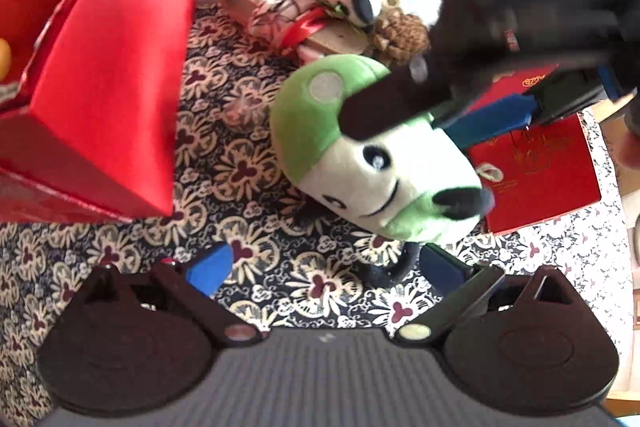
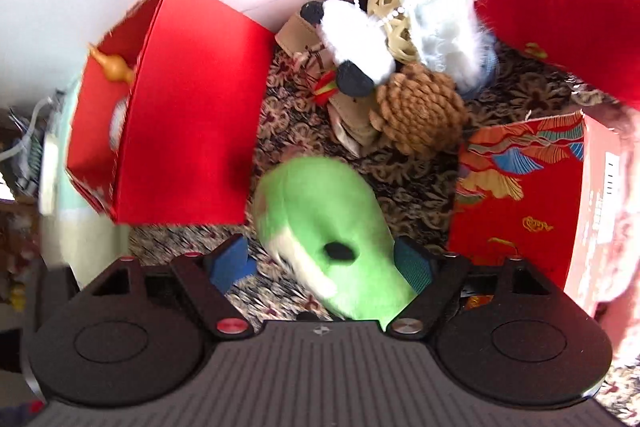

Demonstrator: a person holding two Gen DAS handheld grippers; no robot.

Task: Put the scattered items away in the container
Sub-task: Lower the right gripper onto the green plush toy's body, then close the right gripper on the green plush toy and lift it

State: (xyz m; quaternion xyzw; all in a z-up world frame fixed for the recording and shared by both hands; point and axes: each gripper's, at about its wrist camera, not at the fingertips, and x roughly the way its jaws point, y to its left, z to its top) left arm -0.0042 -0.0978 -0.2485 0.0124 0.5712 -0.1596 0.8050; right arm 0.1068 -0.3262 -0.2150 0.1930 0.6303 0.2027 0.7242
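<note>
Green-capped plush mushroom (image 2: pixel 324 227) sits between right tongs' (image 2: pixel 326 265) blue pads.

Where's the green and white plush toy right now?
The green and white plush toy lies on the patterned cloth, right of the red box, between the open fingers of the right claw.

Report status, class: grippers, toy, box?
Left gripper open, empty. Right gripper open around green plush toy, not clamped. Red box open beside it. Nothing blocking.
</note>
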